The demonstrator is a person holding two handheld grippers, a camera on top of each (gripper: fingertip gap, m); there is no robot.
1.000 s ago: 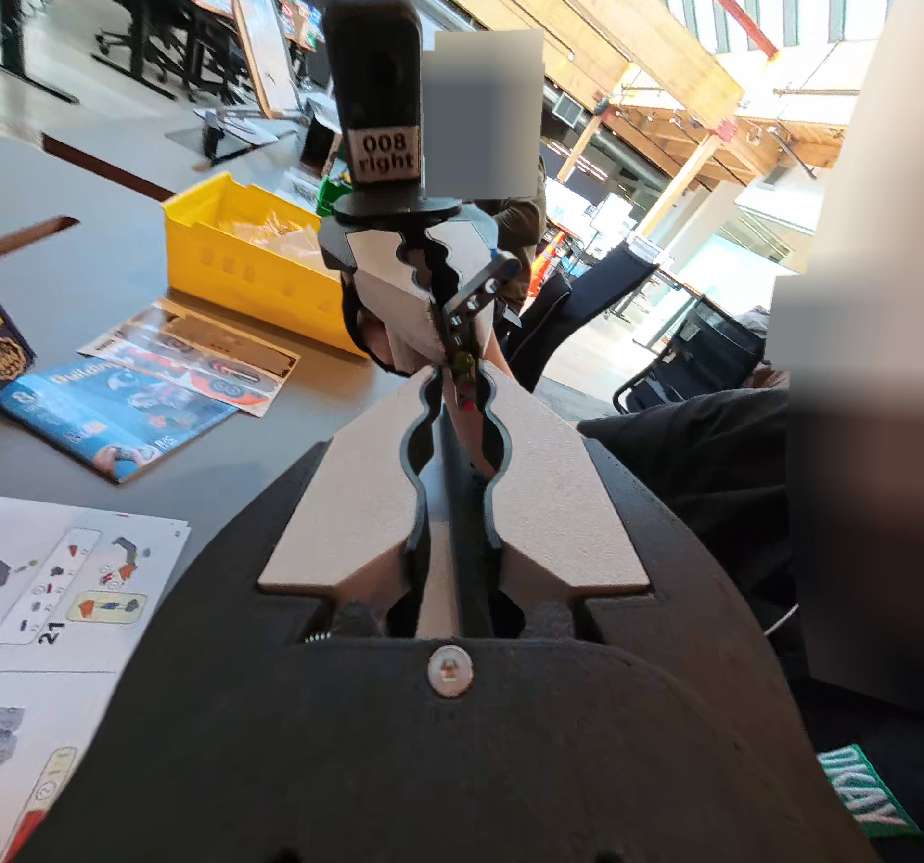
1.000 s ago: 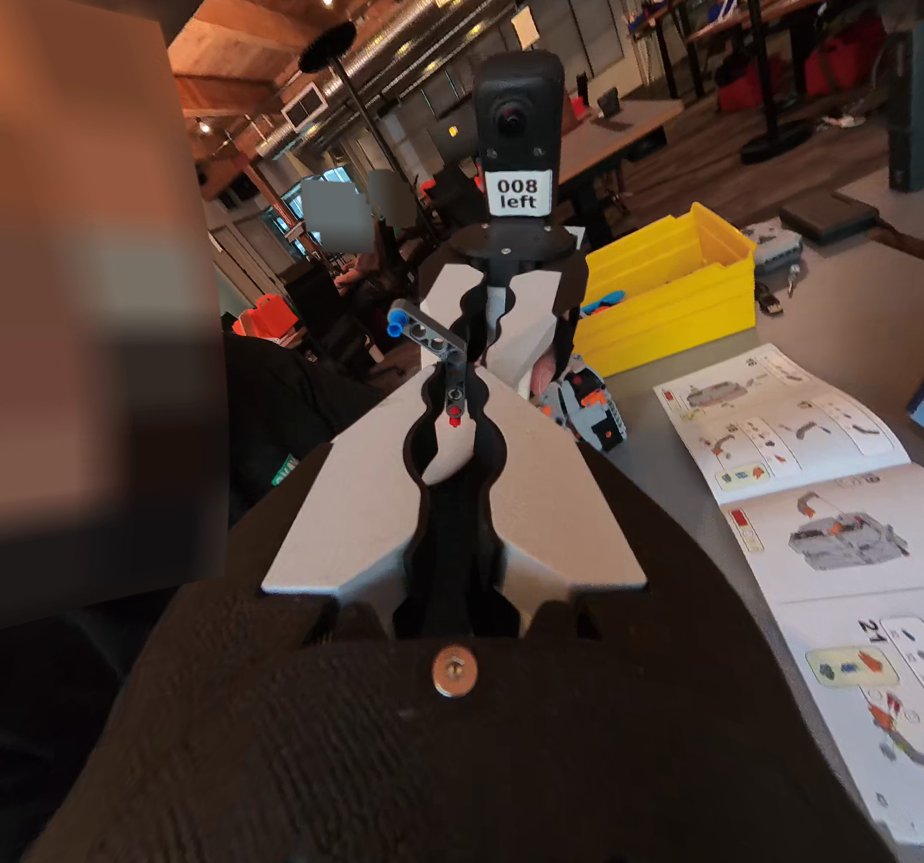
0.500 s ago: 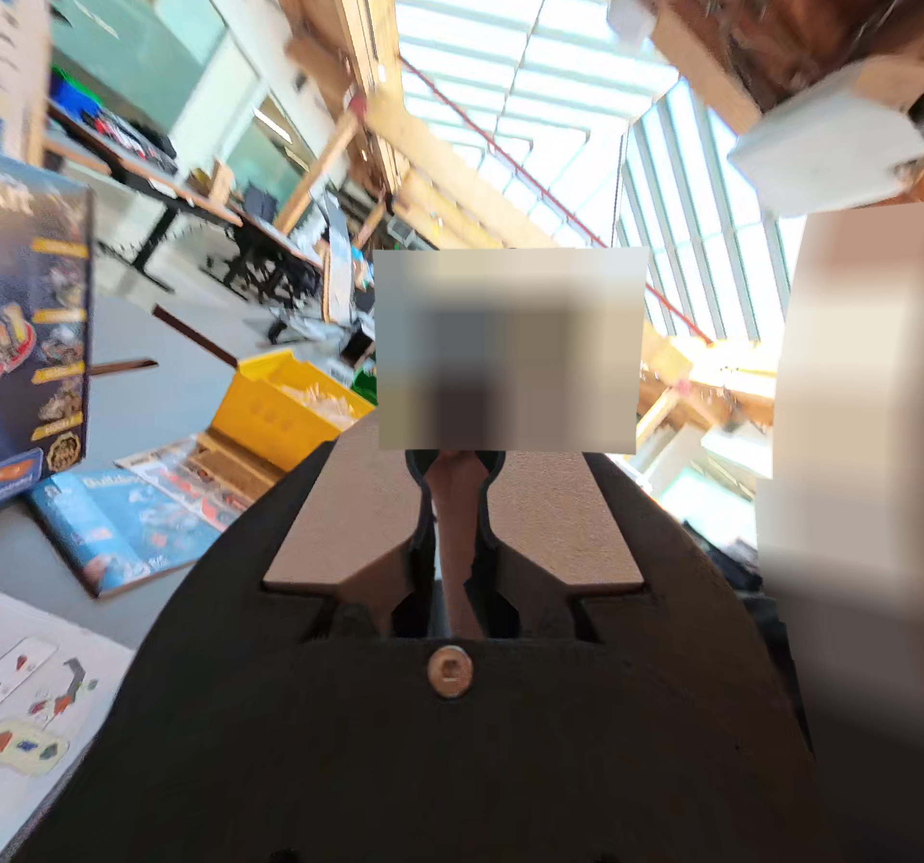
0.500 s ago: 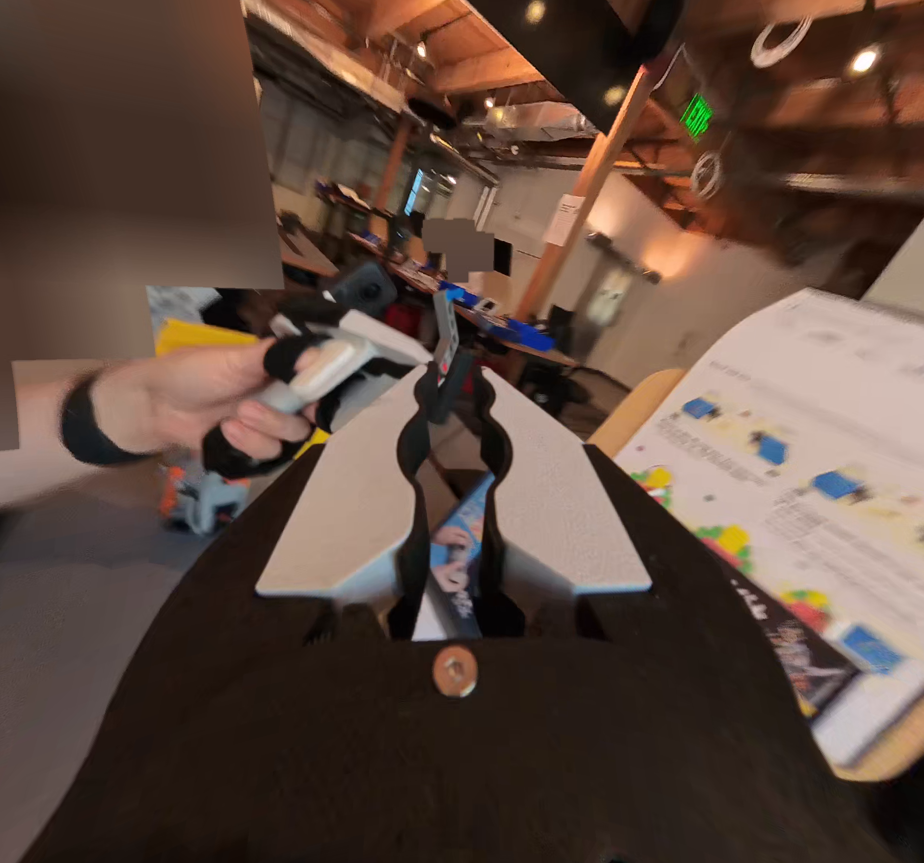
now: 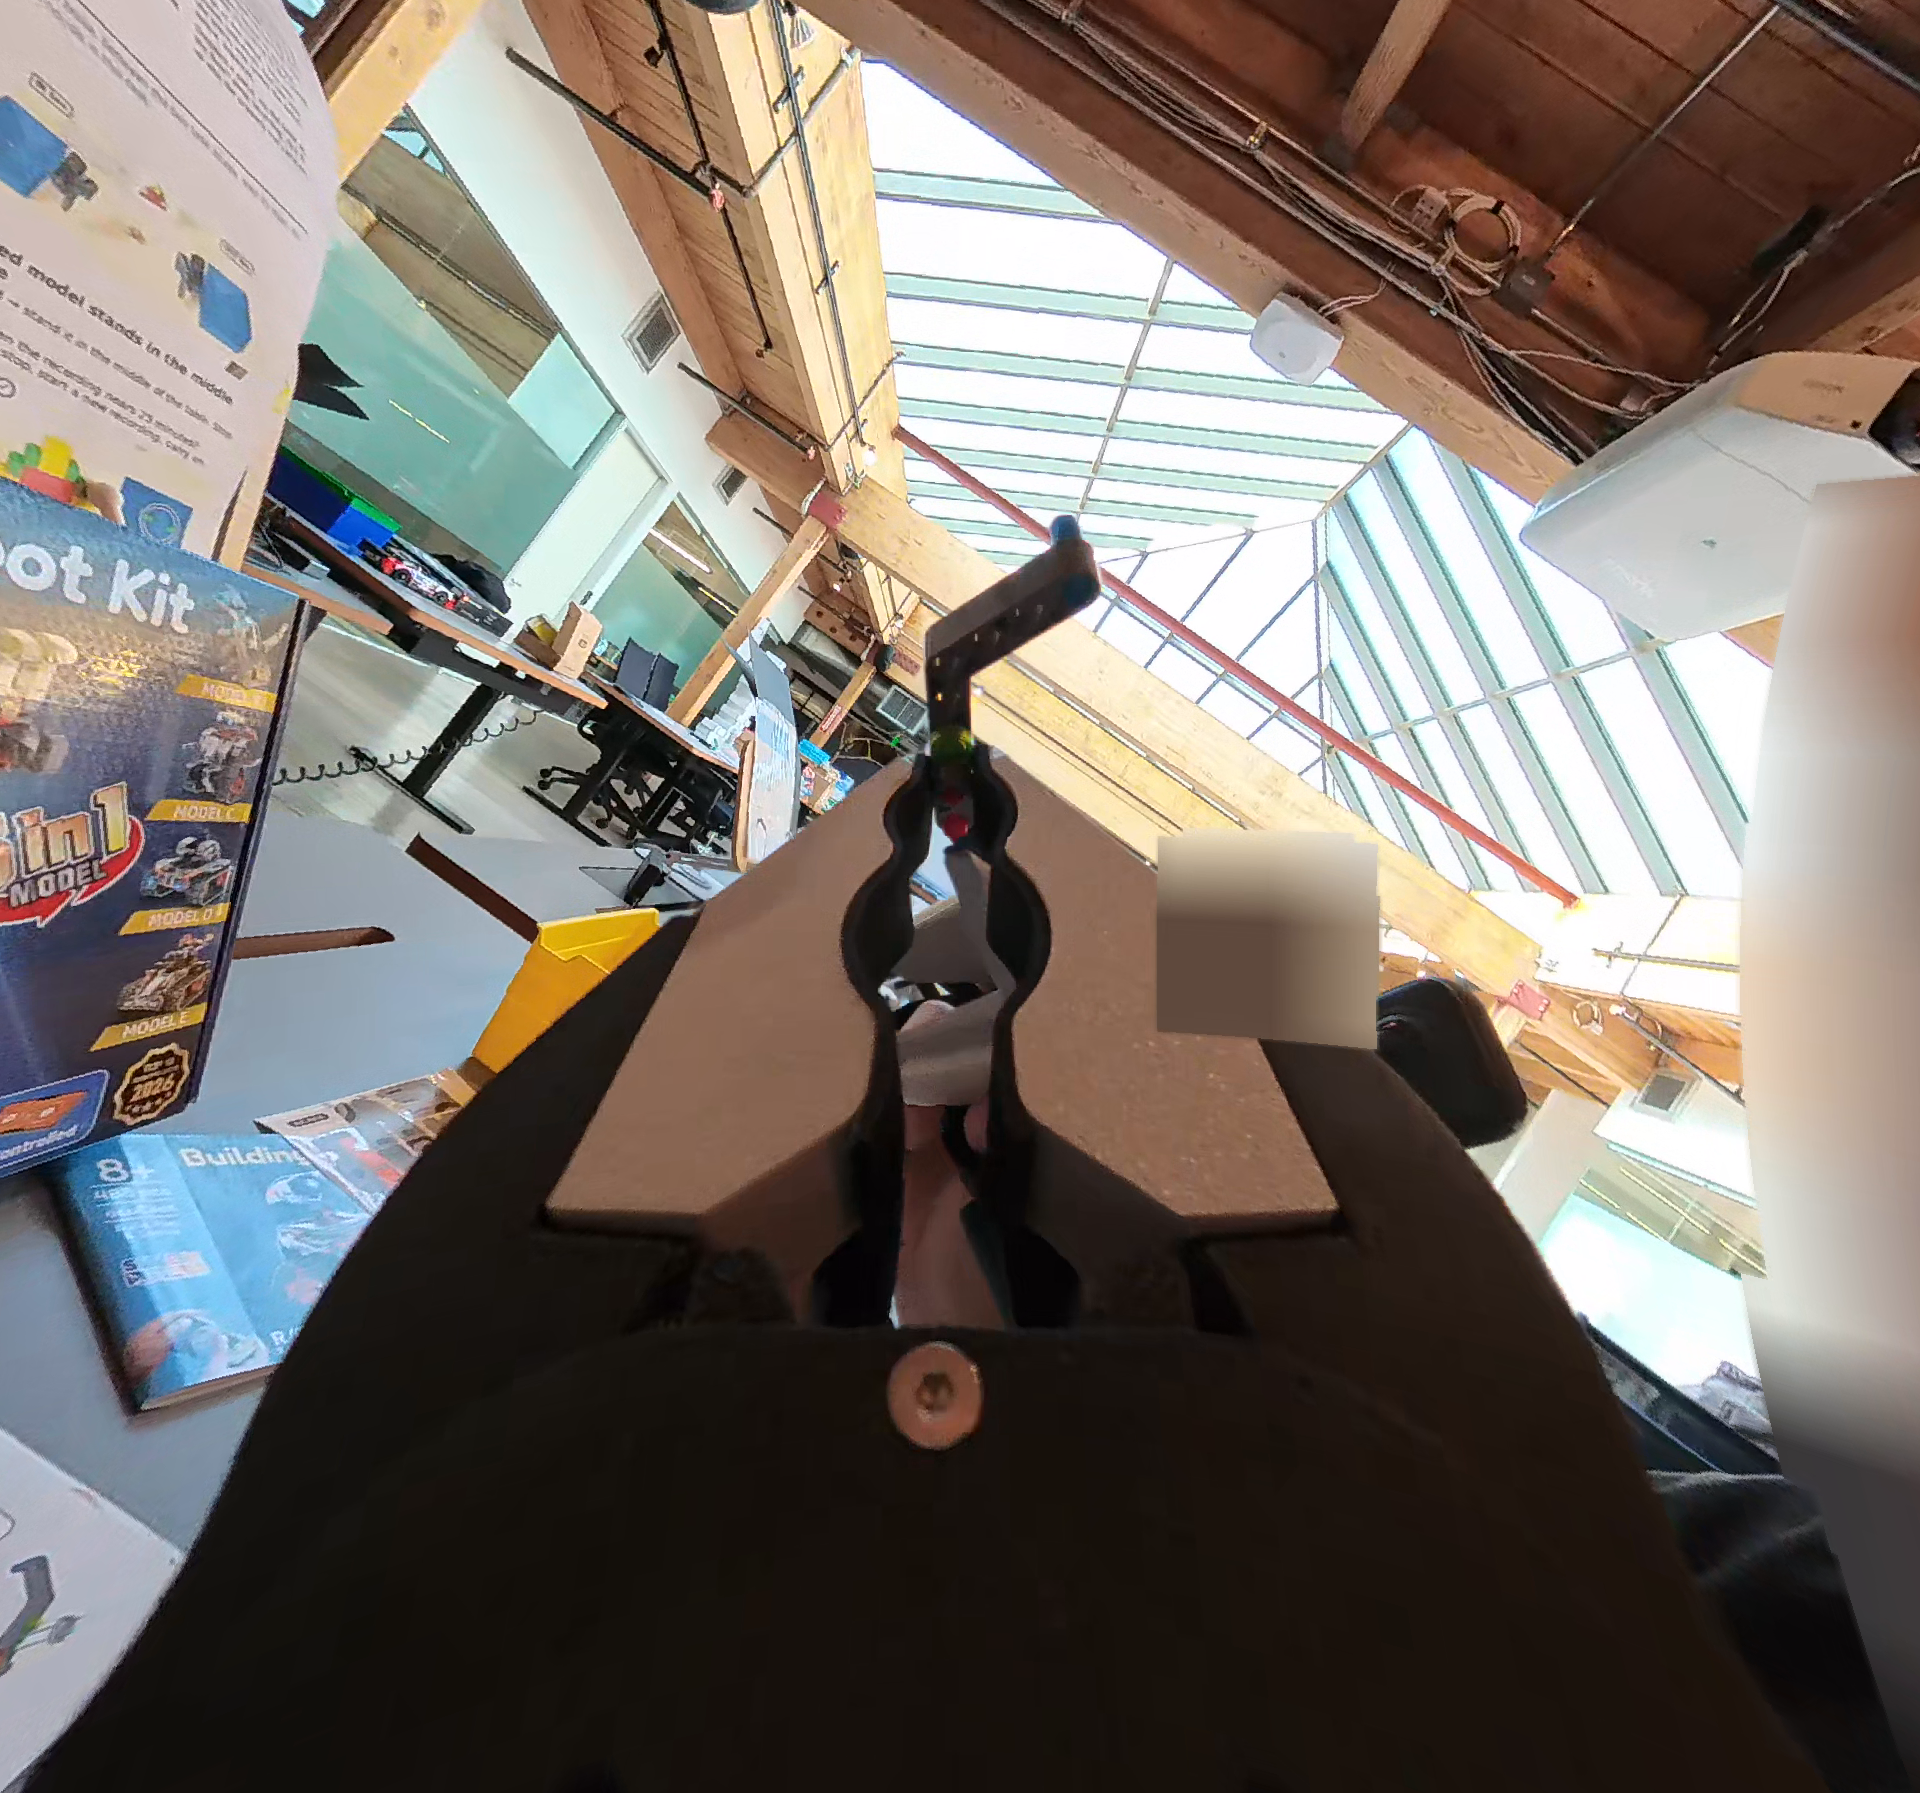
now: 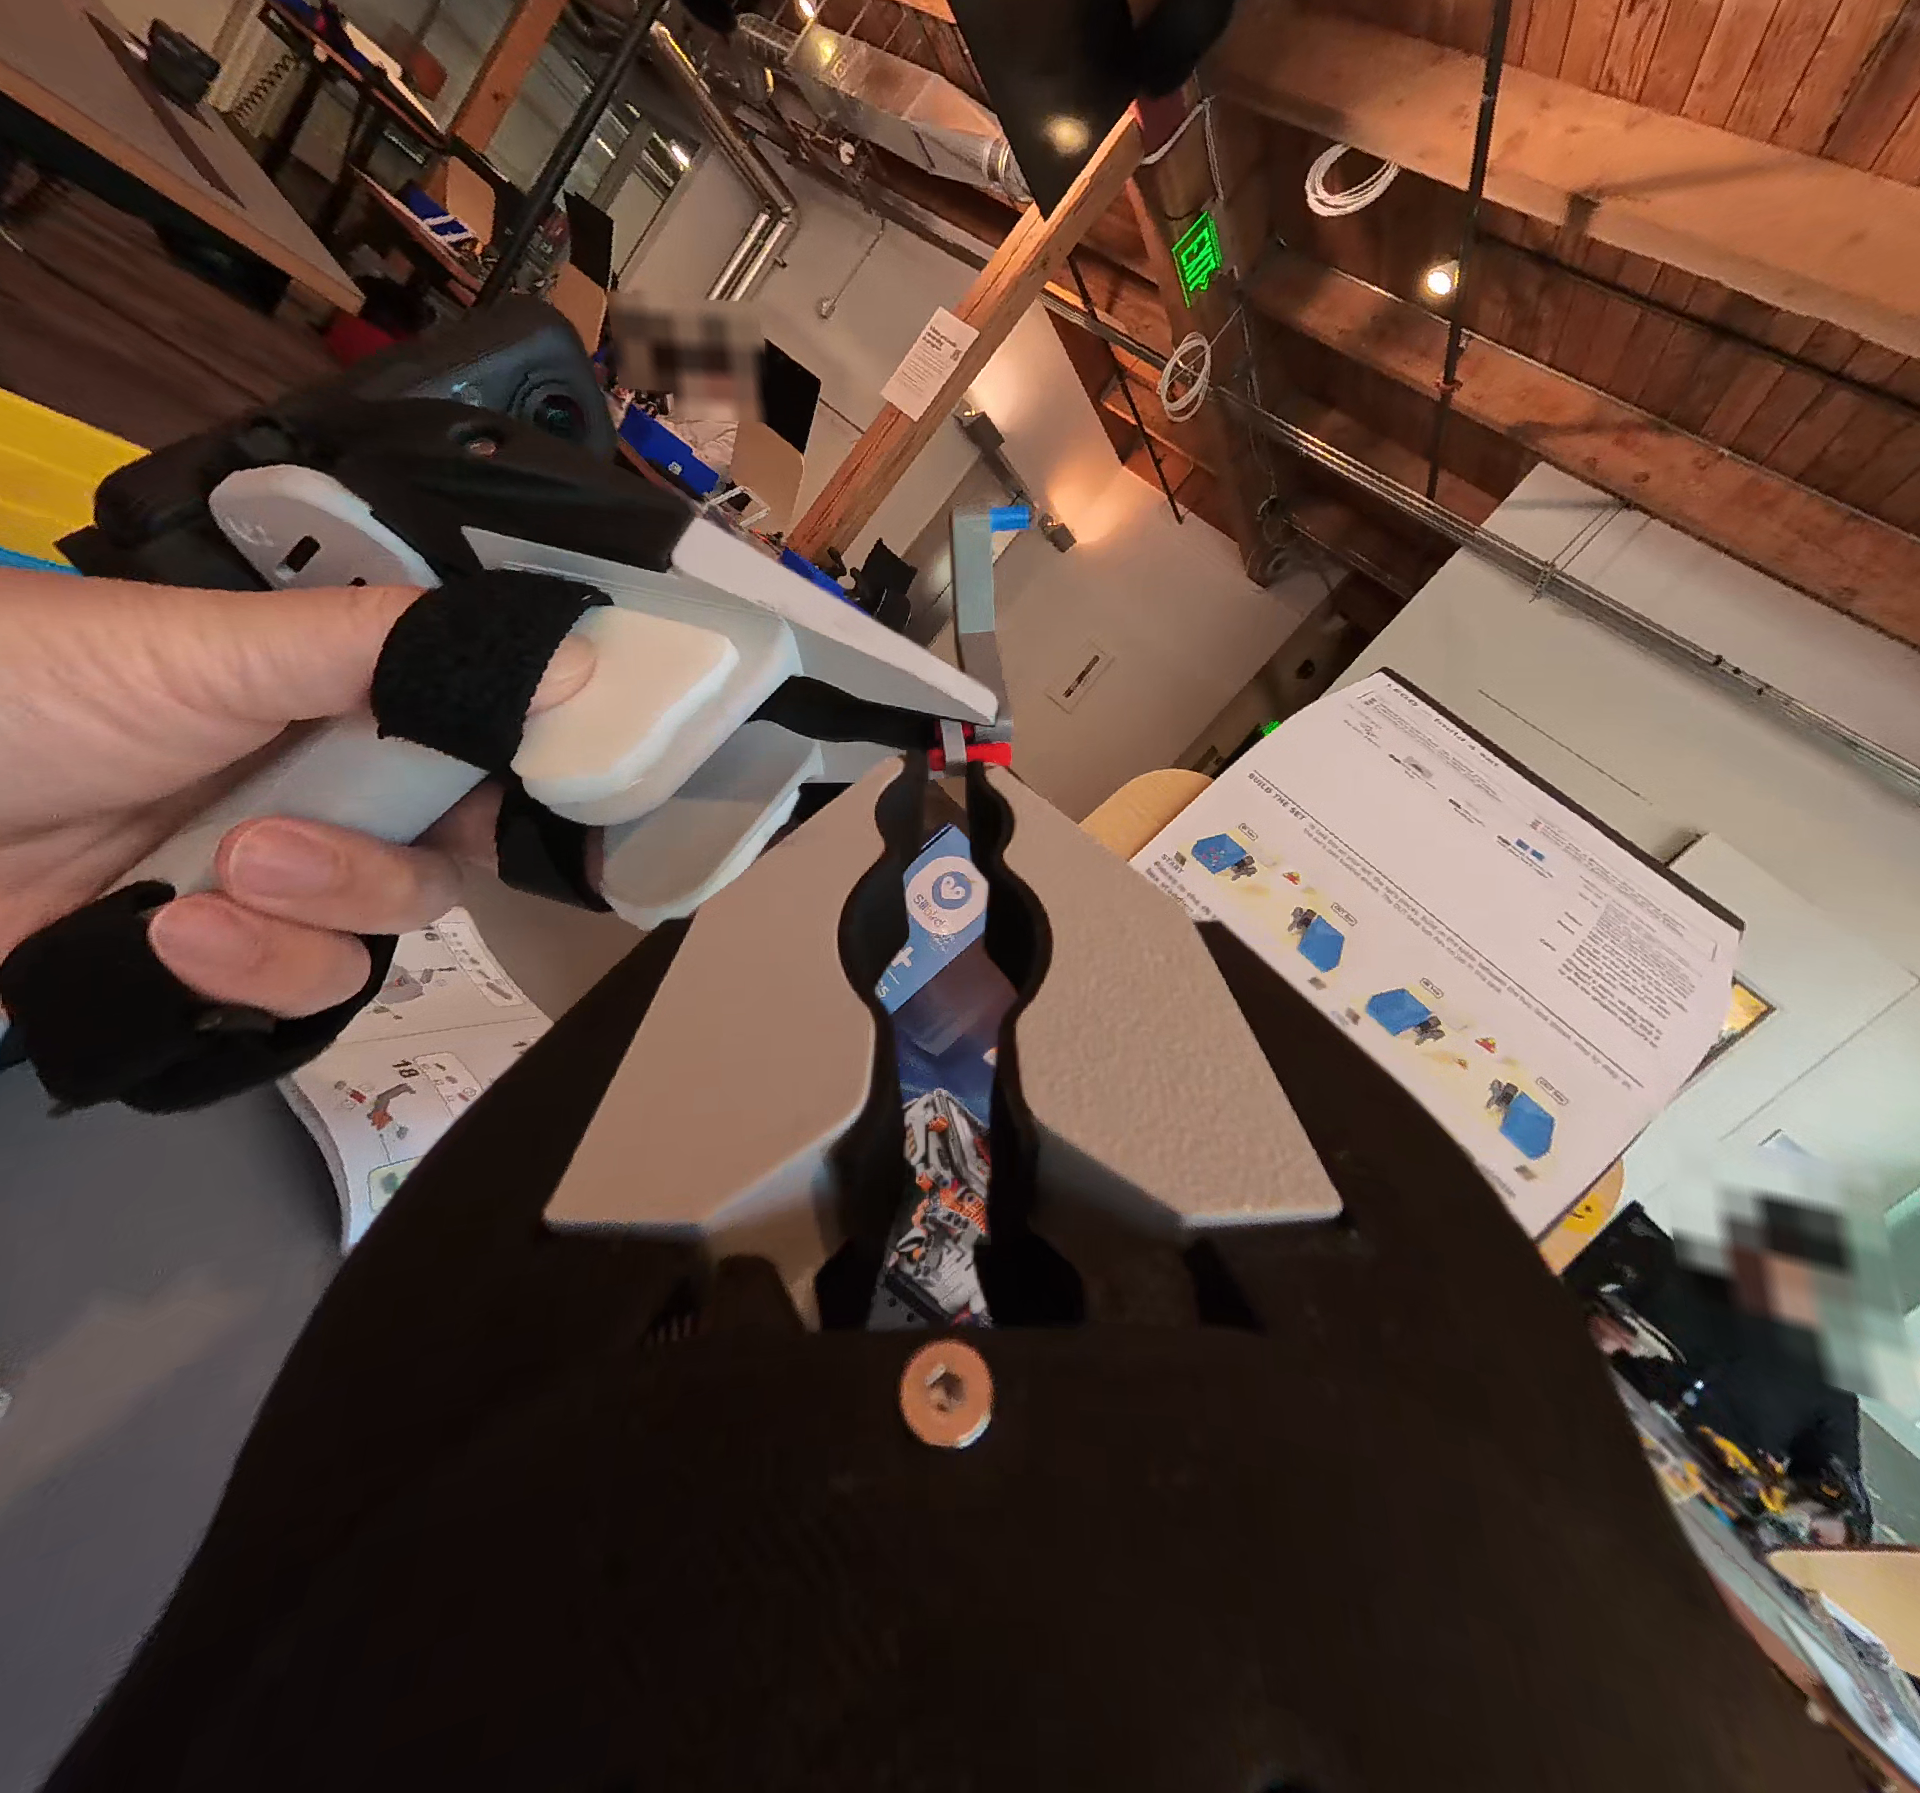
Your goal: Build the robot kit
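A grey L-shaped building beam [image 5: 966, 663] with a blue pin [image 5: 1070, 548] at its top end stands up from my left gripper [image 5: 951, 777]. The jaws are shut on its lower end, where a green and a red pin sit. In the right wrist view the same beam [image 6: 977, 600] rises above my right gripper [image 6: 951, 767], whose tips pinch the beam's bottom at the red pin [image 6: 971, 756]. The left gripper [image 6: 977, 704] comes in from the left, held in a person's hand [image 6: 156, 704], and its tips meet the beam just above. Both grippers are raised and point upward.
A blue kit box [image 5: 94, 808] stands at the left, with a blue booklet [image 5: 208, 1255] and a yellow bin [image 5: 561, 974] on the grey table. A white instruction sheet [image 6: 1455, 943] stands upright at the right. An open manual [image 6: 416, 1047] lies under the hand. Both grippers' tips are close together, under 4 cm apart.
Both grippers have tilted up from the table toward the ceiling, with the beam between them. They faced each other head-on; now the left gripper meets the right one from the side.
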